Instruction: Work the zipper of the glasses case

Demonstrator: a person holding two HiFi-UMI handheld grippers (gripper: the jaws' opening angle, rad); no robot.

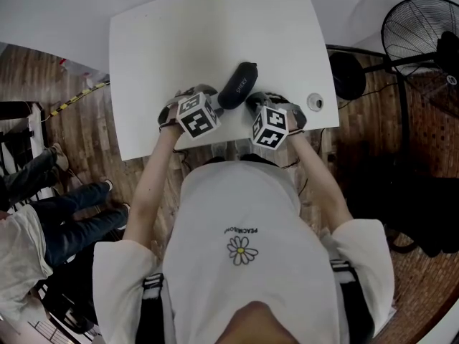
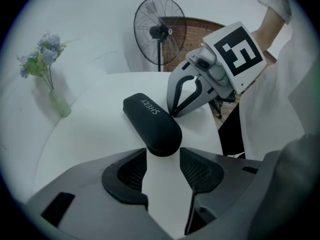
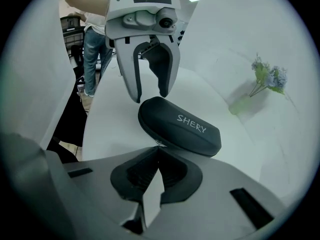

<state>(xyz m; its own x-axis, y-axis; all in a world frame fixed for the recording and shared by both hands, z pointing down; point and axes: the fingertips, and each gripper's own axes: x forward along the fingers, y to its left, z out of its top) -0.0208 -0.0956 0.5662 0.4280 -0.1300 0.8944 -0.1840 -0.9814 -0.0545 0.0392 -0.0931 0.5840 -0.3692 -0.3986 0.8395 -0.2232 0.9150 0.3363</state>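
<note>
White table point(image 1: 165, 41). Case point(image 1: 237, 84) lies diagonal: left gripper point(image 2: 163, 154), jaws apart, faces one end; right gripper point(image 3: 159, 150), jaws together, at its zipper seam point(image 3: 148, 132).

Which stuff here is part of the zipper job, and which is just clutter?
Job: glasses case; left tongs, open at one end of it; right tongs, closed at its zipper seam.
Lying about: vase of flowers; standing fan; small round object on the table.
</note>
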